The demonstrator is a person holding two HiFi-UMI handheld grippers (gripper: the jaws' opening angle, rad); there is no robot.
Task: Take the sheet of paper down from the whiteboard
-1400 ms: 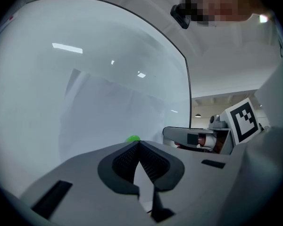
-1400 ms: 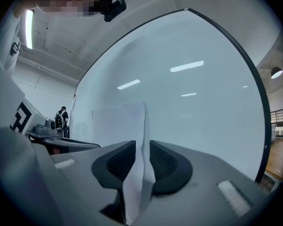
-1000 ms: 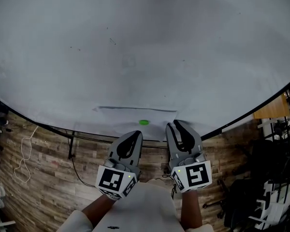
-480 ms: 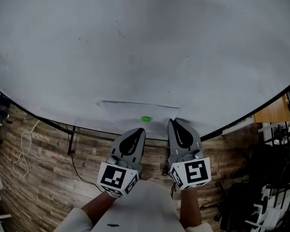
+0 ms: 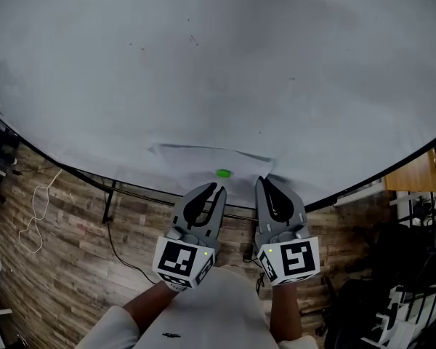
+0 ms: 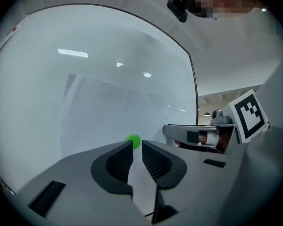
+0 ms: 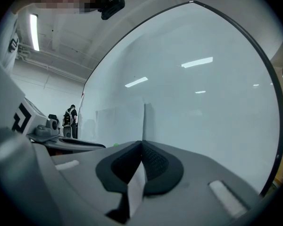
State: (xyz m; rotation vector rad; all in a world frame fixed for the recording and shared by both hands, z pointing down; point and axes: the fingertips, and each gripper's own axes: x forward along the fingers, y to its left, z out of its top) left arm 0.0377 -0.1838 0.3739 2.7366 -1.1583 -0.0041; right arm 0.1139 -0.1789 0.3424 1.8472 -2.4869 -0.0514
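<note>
Sheet of paper (image 5: pixel 196 164) is flat on the whiteboard (image 5: pixel 218 64), low down near the board's bottom edge, long axis running left-right, pinned by one green magnet (image 5: pixel 223 173) near its lower middle. Both grippers point at the board from below the sheet, side by side, close together

Right gripper (image 5: pixel 264 183): jaws closed together on the sheet's lower right edge. The right gripper view shows the paper pinched between the pads (image 7: pixel 153 161) and running on edge-on ahead of the tips

Left gripper (image 5: pixel 216 189): jaws a little apart and opening. A strip of the paper's edge lies in the gap but the pads (image 6: pixel 120 161) are not pressing on it

Key relation: the magnet sits just beyond the left gripper's tips, slightly to the left-jaw side in the left gripper view, near but not touching as far as I can tell. Left gripper is clearly nearer to it than the right. Likely next step is the left taking the magnet off while the right keeps the sheet from dropping. The gap looks narrow for the magnet, so it probably needs to open wider first
</note>
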